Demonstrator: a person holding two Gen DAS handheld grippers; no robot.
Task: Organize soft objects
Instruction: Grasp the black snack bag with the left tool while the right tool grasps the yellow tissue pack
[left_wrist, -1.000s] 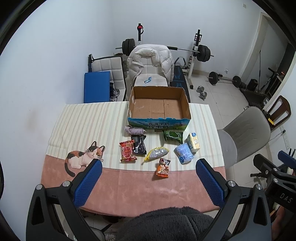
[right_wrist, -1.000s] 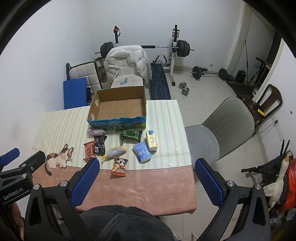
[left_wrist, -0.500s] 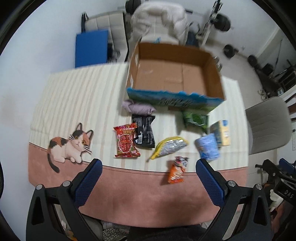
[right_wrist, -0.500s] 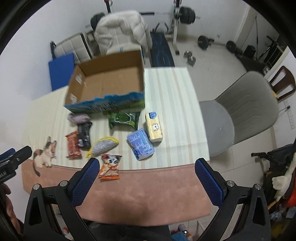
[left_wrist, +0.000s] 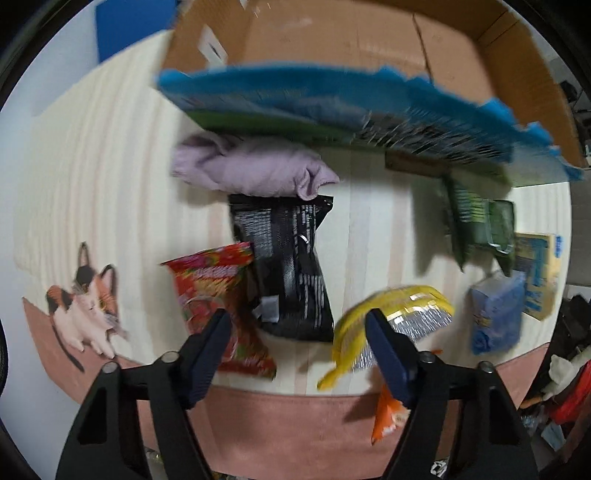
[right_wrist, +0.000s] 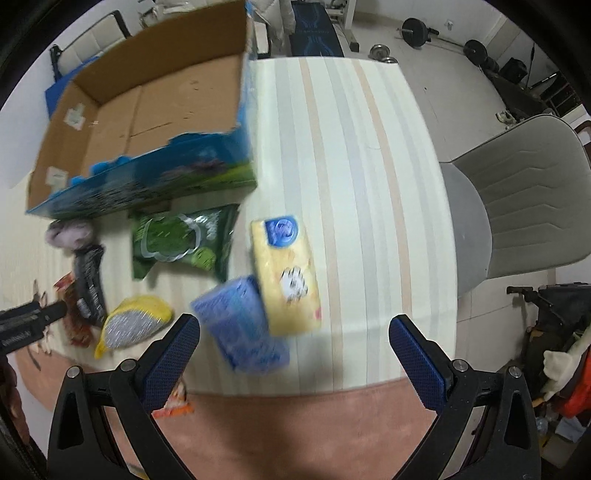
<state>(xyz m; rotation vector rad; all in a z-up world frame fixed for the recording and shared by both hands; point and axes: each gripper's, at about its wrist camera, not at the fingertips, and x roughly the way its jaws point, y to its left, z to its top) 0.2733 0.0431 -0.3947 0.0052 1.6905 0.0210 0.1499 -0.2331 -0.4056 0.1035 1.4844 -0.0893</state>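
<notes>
Cardboard is showing bare inside the box, which is standing empty at the far side of the bench, likely waiting for the soft packets spread just before it. Left gripper is hanging open over the black pouch, between the red packet and yellow-silver bag. Right gripper is hovering open above the blue tissue pack and yellow pack.

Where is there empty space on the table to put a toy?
Bare striped cloth lies right of the cardboard box and yellow pack, toward the grey chair. The box floor is also bare. In front of the box, snack packets crowd together.
</notes>
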